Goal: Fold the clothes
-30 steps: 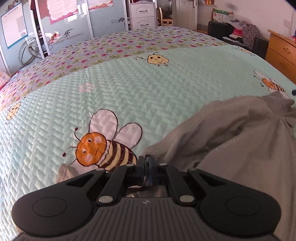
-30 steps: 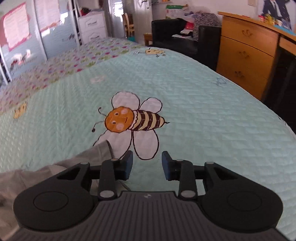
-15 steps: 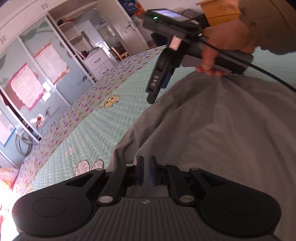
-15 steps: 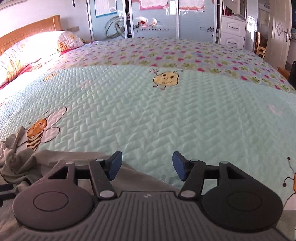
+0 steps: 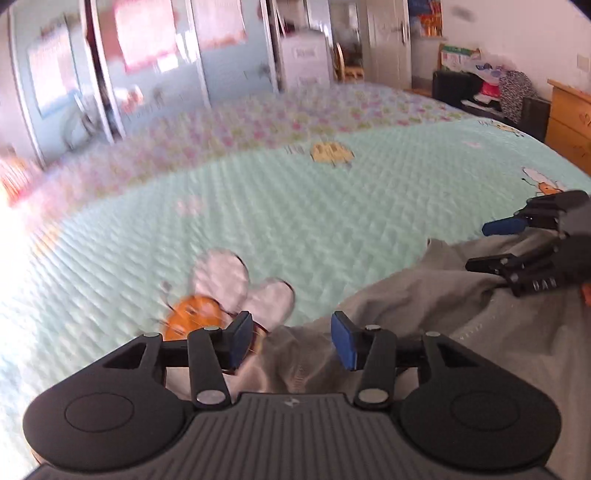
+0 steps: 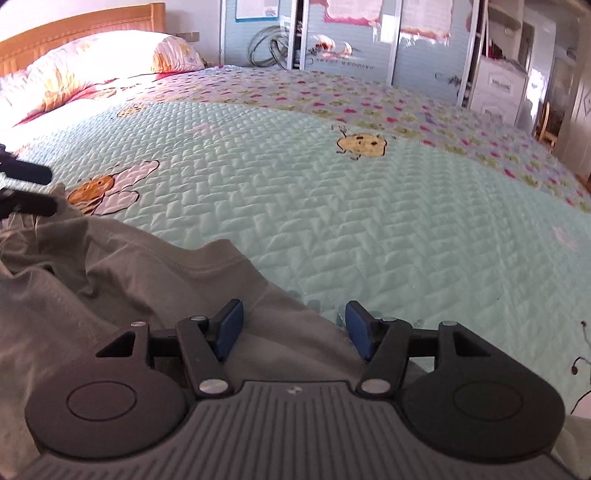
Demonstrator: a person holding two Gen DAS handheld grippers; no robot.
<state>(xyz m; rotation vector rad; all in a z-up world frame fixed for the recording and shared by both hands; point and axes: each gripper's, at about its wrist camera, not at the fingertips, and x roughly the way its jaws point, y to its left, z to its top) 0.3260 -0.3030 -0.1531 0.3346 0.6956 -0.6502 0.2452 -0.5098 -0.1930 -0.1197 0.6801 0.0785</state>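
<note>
A grey garment (image 5: 424, 306) lies crumpled on the mint bee-print quilt (image 5: 295, 203). My left gripper (image 5: 291, 343) hovers over its bunched left corner. Its jaws are opening, with cloth below and between the blue pads (image 5: 240, 339), which do not press on it. At the right edge of this view my right gripper (image 5: 493, 245) stands open over the garment's far end. In the right wrist view the right gripper (image 6: 293, 332) is open above the garment's (image 6: 129, 280) stitched hem, where it meets the quilt (image 6: 332, 221). The left gripper (image 6: 37, 189) shows at the left edge.
A pillow (image 6: 92, 62) and a wooden headboard (image 6: 74, 26) lie at the bed's far end. Wardrobe doors (image 6: 351, 40) and a white drawer unit (image 5: 303, 59) stand beyond the bed. A wooden dresser (image 5: 569, 118) and a black chair piled with clothes (image 5: 491, 96) stand to the right.
My left gripper went from shut to open and its view swung back to the garment's left corner. My right gripper opened wider and swung from the bare quilt onto the garment's hem.
</note>
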